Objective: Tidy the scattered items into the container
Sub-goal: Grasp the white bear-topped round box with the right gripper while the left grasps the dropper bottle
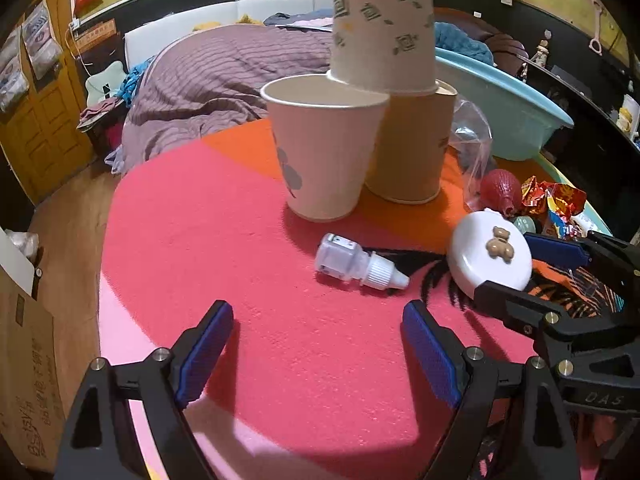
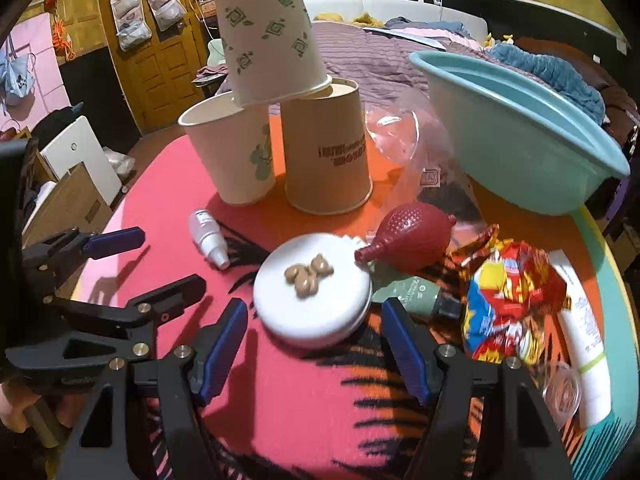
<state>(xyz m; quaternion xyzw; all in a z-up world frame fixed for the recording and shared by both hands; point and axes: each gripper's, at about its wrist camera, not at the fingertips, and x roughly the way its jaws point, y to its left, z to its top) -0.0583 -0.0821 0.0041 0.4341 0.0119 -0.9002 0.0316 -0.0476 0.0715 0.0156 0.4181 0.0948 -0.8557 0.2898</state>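
Between the right tool's (image 2: 314,334) parted pads lies a round white case (image 2: 312,306) topped with a tan bear.

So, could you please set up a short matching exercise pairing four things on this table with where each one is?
Things:
1. dropper bottle
2. white round tin
3. teal basin
4. leaf-patterned cup

Places:
A. upside down on top of two other cups
B. at the far right edge of the table
C. lying on its side in front of the cups
D. just ahead of the right gripper, a bear figure on its lid

Pairs: 1-C, 2-D, 3-B, 4-A
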